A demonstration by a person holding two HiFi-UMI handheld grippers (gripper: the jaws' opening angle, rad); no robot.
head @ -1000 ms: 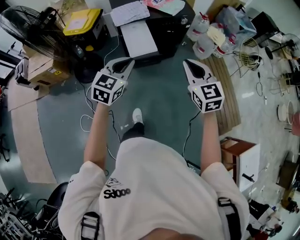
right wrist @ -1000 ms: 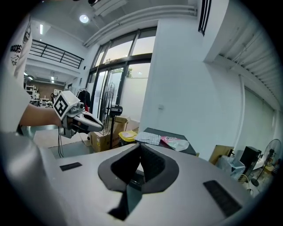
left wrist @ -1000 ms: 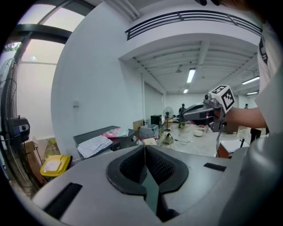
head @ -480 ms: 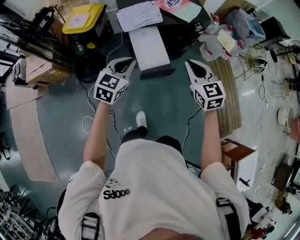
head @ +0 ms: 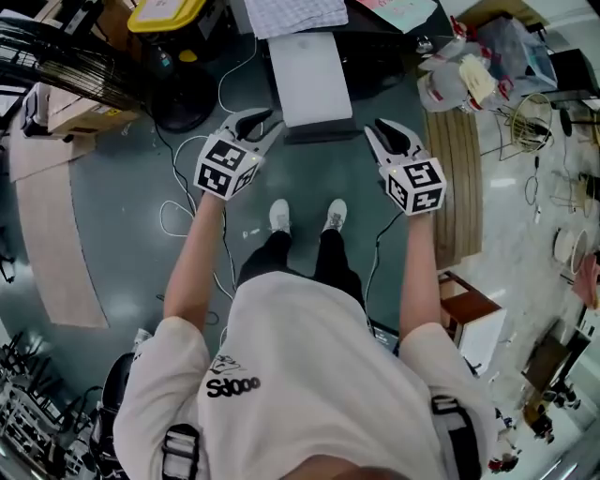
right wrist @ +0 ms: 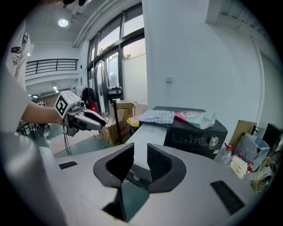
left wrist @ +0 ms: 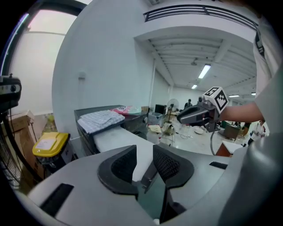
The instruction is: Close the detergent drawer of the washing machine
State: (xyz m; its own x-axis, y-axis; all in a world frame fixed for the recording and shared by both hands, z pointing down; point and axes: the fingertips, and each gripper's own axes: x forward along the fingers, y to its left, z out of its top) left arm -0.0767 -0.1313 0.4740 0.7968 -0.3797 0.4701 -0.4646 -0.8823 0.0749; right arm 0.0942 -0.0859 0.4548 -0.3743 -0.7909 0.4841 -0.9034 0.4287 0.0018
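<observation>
A long white drawer (head: 309, 80) stands pulled out from the front of the black washing machine (head: 375, 66). My left gripper (head: 255, 123) hovers just left of the drawer's near end, and my right gripper (head: 382, 134) hovers just right of it. Neither touches it. The left gripper view looks past the left gripper (left wrist: 144, 152) at the drawer (left wrist: 112, 139); its jaws are opening with nothing between them. In the right gripper view, the right gripper (right wrist: 140, 153) is also opening, empty, before the drawer (right wrist: 148, 131) and the machine's knob panel (right wrist: 199, 137).
A checked cloth (head: 295, 14) and a pink packet (head: 403, 9) lie on the machine. A yellow-lidded bin (head: 169, 19), a fan (head: 56, 66) and cardboard boxes (head: 80, 117) stand to the left. Cables (head: 178, 220) trail on the floor. Bottles and bags (head: 459, 80) and a wooden plank (head: 459, 178) are to the right.
Both grippers have sunk and moved toward the drawer. Their jaws have parted from shut. The person has stepped closer, and both shoes now show.
</observation>
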